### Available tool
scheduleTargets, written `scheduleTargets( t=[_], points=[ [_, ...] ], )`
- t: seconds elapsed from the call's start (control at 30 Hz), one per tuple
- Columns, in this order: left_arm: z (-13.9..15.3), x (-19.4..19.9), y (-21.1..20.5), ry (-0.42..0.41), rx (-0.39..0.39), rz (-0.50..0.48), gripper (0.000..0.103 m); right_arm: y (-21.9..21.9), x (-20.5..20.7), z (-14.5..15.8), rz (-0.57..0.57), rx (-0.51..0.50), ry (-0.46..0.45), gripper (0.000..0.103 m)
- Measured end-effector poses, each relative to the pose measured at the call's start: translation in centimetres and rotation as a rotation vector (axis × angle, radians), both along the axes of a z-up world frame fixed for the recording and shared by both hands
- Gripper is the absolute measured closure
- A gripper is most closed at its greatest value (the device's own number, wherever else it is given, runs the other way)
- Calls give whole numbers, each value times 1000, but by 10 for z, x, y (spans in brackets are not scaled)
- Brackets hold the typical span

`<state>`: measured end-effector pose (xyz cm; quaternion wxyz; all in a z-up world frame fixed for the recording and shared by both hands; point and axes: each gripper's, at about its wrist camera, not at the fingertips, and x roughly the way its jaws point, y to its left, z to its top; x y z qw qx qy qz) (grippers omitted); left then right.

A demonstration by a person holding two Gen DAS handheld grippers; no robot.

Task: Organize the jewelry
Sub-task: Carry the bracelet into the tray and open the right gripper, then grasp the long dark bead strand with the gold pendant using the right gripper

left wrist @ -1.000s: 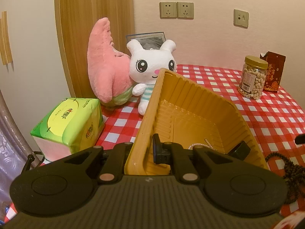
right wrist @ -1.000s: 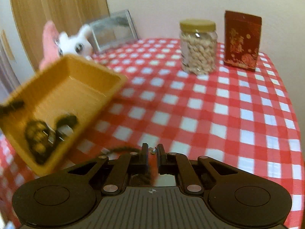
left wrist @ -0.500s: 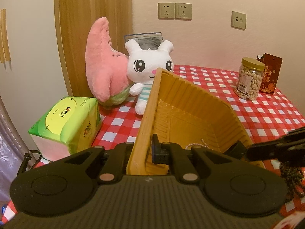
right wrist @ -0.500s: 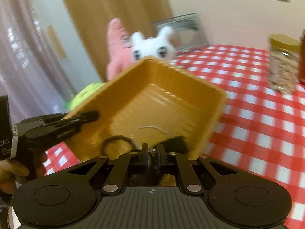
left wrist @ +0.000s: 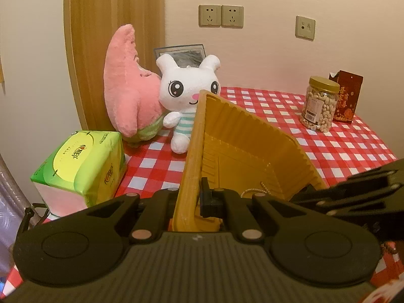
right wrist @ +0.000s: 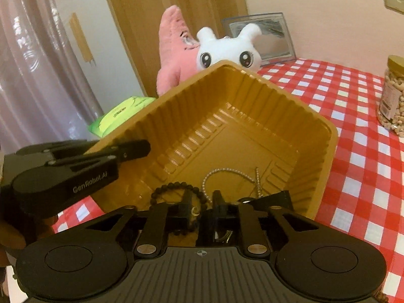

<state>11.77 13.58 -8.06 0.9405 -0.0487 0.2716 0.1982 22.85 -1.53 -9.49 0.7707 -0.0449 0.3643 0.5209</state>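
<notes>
Right gripper (right wrist: 203, 208) has swung over the tilted tray (right wrist: 315, 136), fingers nearly shut pinching a small ring (right wrist: 195, 210); left gripper (left wrist: 188, 199) clamps the tray's rim; drop next.

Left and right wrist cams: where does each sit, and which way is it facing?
Left wrist: on the left gripper, looking along its fingers clamped on the yellow tray wall; beyond are plush toys, cashew jar and the right gripper entering from the right.
Right wrist: on the right gripper, looking down into the tilted tray at the pearl necklace and black bead bracelet; left gripper on the tray's left wall.
Shared: tray, necklace, white bunny, jar, each other's gripper.
</notes>
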Motion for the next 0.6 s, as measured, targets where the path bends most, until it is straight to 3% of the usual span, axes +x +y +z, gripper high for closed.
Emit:
scheduleTargets(
  t=[0.27, 0.6],
  points=[
    [0, 2, 2, 2, 6, -17, 99, -35, 10, 15, -134, 21, 10, 74],
    [1, 3, 2, 9, 15, -31, 99, -126, 20, 24, -376, 9, 26, 74]
  ],
)
